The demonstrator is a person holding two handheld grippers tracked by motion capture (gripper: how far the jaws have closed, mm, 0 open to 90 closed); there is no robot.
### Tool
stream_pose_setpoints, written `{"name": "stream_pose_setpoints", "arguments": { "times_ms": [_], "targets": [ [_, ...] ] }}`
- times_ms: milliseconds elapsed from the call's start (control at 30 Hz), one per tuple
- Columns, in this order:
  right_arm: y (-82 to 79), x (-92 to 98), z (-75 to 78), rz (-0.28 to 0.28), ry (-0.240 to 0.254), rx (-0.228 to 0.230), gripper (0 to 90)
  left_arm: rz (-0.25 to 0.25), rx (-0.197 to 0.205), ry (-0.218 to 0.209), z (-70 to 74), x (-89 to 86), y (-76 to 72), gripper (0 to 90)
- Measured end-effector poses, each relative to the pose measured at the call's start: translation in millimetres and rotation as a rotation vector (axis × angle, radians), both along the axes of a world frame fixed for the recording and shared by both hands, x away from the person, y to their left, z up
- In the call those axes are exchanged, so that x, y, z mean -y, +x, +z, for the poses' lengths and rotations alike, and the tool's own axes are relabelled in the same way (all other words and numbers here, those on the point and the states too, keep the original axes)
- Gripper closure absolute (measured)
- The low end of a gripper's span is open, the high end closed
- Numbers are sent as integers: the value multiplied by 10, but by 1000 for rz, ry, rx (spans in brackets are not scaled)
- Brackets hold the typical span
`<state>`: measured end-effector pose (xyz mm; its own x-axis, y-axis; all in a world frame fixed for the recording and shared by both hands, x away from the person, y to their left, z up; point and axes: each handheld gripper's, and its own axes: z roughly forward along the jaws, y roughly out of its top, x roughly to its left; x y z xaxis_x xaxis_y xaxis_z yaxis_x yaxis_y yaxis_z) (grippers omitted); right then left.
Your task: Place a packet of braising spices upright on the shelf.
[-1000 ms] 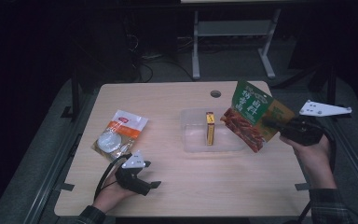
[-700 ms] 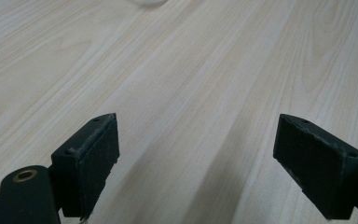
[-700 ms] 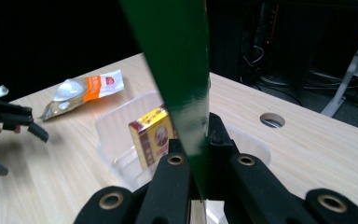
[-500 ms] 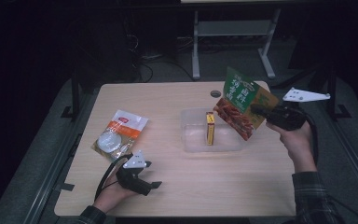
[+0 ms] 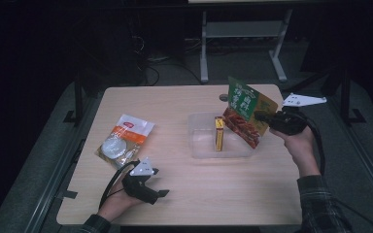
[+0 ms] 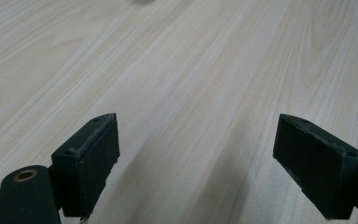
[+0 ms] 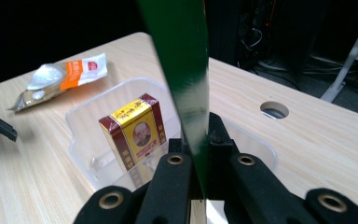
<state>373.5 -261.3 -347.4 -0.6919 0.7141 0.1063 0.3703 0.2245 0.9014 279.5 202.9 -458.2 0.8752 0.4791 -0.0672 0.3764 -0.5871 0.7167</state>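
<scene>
Green foil snack pouch (image 5: pixel 245 116) is hanging clamped in the right gripper (image 5: pixel 267 118) above the clear plastic tub (image 5: pixel 201 148); the right gripper view is revealing the tub's yellow-and-maroon box (image 7: pixel 135 130), while the left gripper (image 6: pixel 209 168) is resting spread wide, empty.

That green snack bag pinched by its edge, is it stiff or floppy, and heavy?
The green bag probably holds its shape fairly well: it stands up from the right gripper without drooping. It seems light, since a grip on one thin edge carries it. Its glossy film may be slippery.
</scene>
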Motion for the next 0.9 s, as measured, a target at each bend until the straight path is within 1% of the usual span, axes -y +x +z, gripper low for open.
{"name": "stream_pose_setpoints", "arguments": {
  "times_ms": [100, 233, 433, 500, 567, 733, 833, 900],
  "targets": [
    [23, -33, -43, 5, -18, -9, 895, -2, -3, 1, 1, -2, 1, 141],
    [44, -57, -92, 5, -25, -25, 894, -8, -15, -4, -3, -2, 4, 145],
    [66, -76, -162, 3, -31, -46, 890, -34, -31, 20, -18, 2, 18, 156],
    [67, -77, -184, 4, -28, -40, 890, -41, -32, 20, -27, 7, 19, 156],
    [65, -61, -208, 1, -27, -45, 889, -49, -32, 24, -31, 13, 15, 156],
    [61, -44, -225, 5, -34, -56, 886, -32, -18, 27, -29, 20, 6, 142],
    [57, -65, -236, 3, -75, -49, 885, -28, -23, 26, -24, 15, 12, 138],
    [55, -75, -246, -2, -82, -48, 883, -21, -35, 20, -20, 14, 14, 137]
  ]
}}
